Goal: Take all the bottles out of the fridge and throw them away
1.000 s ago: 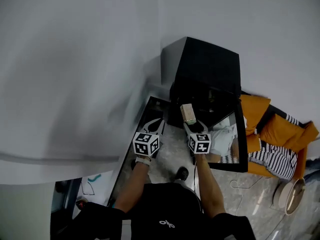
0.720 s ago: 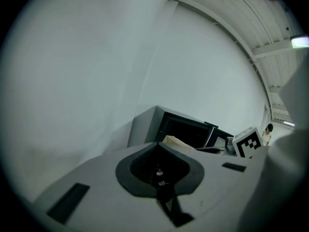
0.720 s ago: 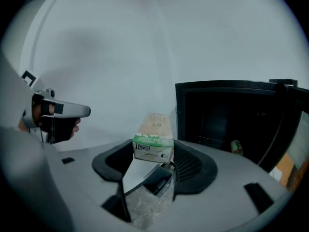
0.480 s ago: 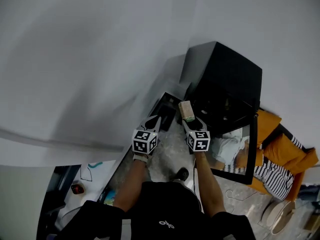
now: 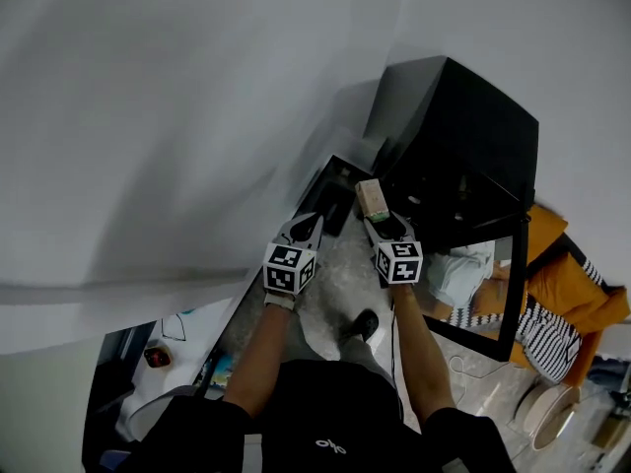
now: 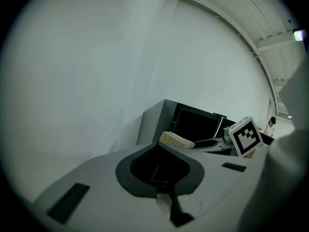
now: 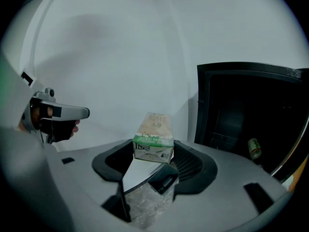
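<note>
My right gripper (image 5: 376,217) is shut on a beige carton with a green band (image 5: 372,198), which stands upright between the jaws (image 7: 153,137). It hangs in front of the black fridge (image 5: 463,156), left of the open compartment. Inside the fridge a small bottle with a green label (image 7: 254,148) lies on a shelf. Level with the right gripper and to its left, my left gripper (image 5: 305,229) is shut with nothing in it. In the left gripper view the carton (image 6: 176,139) and the right gripper's marker cube (image 6: 246,135) show ahead, before the fridge (image 6: 193,122).
The fridge's glass door (image 5: 493,294) stands open to the right. A dark low object (image 5: 333,203) sits on the floor against the white wall, left of the fridge. Orange cushions and striped cloth (image 5: 567,304) lie at right. A shelf with small items (image 5: 158,358) is at lower left.
Both grippers have moved leftward from the fridge opening toward the wall beside it and dipped a little. The carton stays in the right jaws. The left jaws stay shut.
</note>
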